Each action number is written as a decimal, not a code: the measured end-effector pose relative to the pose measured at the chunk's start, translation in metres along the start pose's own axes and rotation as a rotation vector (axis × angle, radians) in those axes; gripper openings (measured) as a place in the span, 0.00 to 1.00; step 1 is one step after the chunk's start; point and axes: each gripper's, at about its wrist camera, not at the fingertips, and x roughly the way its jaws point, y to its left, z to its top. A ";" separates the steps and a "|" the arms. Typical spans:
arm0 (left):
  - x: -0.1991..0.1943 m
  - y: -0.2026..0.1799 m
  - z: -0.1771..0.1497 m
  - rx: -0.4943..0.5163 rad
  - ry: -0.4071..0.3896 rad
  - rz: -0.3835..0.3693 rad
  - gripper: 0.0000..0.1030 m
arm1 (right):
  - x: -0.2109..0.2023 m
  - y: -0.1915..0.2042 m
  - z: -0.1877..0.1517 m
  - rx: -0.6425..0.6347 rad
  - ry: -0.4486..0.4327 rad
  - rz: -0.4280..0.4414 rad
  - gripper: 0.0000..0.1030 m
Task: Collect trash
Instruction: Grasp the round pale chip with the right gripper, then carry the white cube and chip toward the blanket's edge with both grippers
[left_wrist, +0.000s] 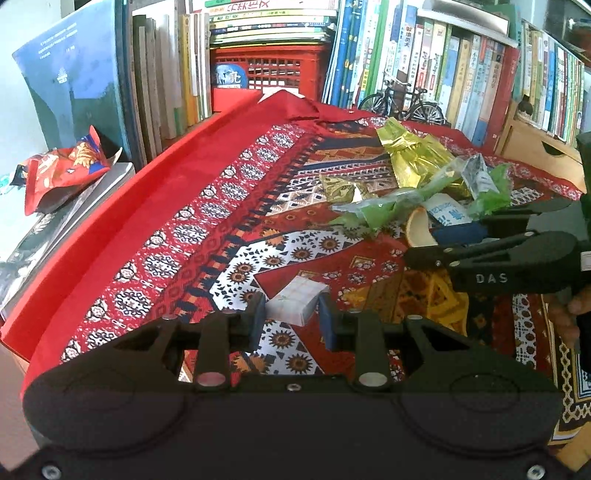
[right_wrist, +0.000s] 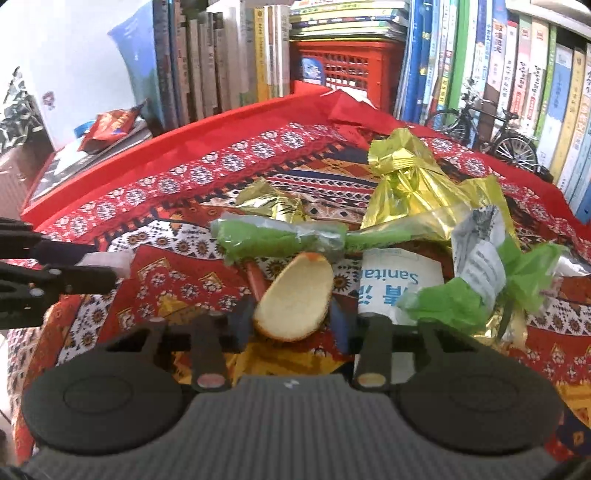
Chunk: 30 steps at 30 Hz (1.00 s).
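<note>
On the patterned red cloth (left_wrist: 207, 236), a small white box (left_wrist: 297, 301) sits between the pads of my left gripper (left_wrist: 291, 321), which is shut on its two sides. The right wrist view shows the same gripper (right_wrist: 107, 264) at far left with the white box (right_wrist: 110, 258) in it. My right gripper (right_wrist: 291, 321) is shut on a curved orange peel (right_wrist: 295, 299) standing on edge. From the left wrist view, that gripper (left_wrist: 421, 245) reaches in from the right with the peel (left_wrist: 415, 229). Behind the peel lie gold foil wrappers (right_wrist: 406, 184), green wrappers (right_wrist: 273, 240) and a white wipe packet (right_wrist: 395, 280).
Upright books (left_wrist: 461, 74) and a red crate (left_wrist: 269, 70) wall off the back. A model bicycle (left_wrist: 402, 99) stands at the back right. A crumpled red snack wrapper (left_wrist: 62, 173) lies on flat books at the left. A wooden box (left_wrist: 535, 147) and a hand (left_wrist: 565, 314) are at right.
</note>
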 end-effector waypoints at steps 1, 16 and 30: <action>0.001 -0.001 0.000 0.000 0.002 0.000 0.28 | -0.001 0.000 0.000 0.005 -0.003 0.002 0.42; -0.001 -0.017 0.002 -0.002 -0.012 -0.049 0.29 | -0.035 0.014 -0.009 0.038 -0.058 -0.043 0.39; -0.036 -0.004 -0.013 0.056 -0.057 -0.112 0.29 | -0.078 0.051 -0.038 0.141 -0.066 -0.107 0.39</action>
